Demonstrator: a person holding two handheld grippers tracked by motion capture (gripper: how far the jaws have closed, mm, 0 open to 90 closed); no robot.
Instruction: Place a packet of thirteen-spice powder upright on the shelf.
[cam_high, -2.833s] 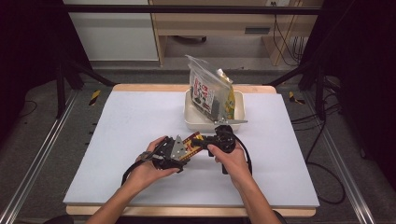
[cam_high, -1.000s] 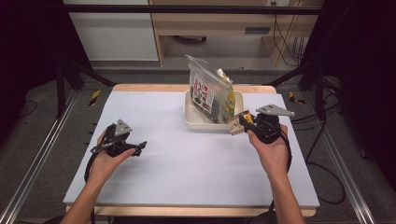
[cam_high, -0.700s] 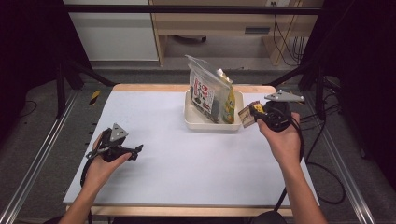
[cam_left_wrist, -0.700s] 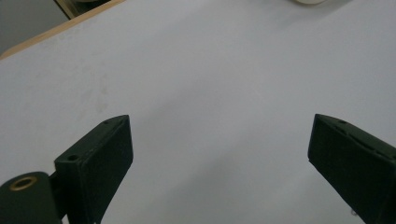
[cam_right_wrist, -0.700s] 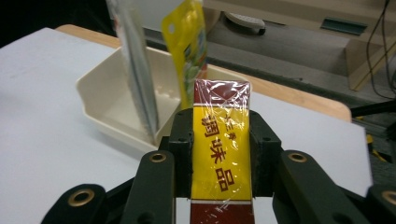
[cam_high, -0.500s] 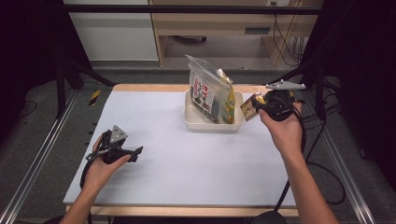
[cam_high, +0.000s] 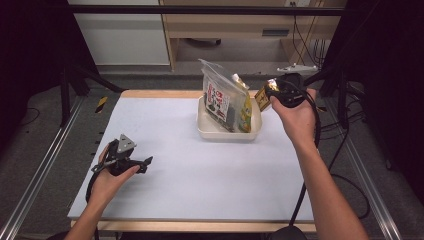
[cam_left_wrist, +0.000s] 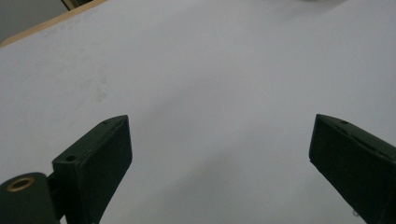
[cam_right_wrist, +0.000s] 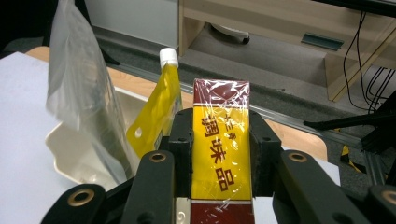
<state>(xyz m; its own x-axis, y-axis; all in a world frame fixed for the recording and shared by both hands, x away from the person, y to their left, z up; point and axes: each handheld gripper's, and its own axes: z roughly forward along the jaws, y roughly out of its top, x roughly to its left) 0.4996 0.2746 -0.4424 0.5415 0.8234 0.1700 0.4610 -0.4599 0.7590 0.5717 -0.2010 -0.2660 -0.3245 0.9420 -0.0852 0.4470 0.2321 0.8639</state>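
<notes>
Since the earlier frame the right tongs (cam_high: 270, 92), pinching the yellow packet (cam_right_wrist: 220, 148), had climbed to the upper right beside the tray (cam_high: 227, 134), drop pending; left tongs (cam_high: 141, 164) sat spread, empty.

left gripper (cam_high: 145, 162): black body, grey three-cornered plate on top, black cable looping behind it
left jaws: two flat black pads (cam_left_wrist: 95, 158), a small hole near each tip, brass-ringed screw behind the left one
right gripper (cam_high: 267, 93): black body, black cable trailing behind
right jaws: black links with brass-ringed pivots behind them
arms: bare, no sleeves
</notes>
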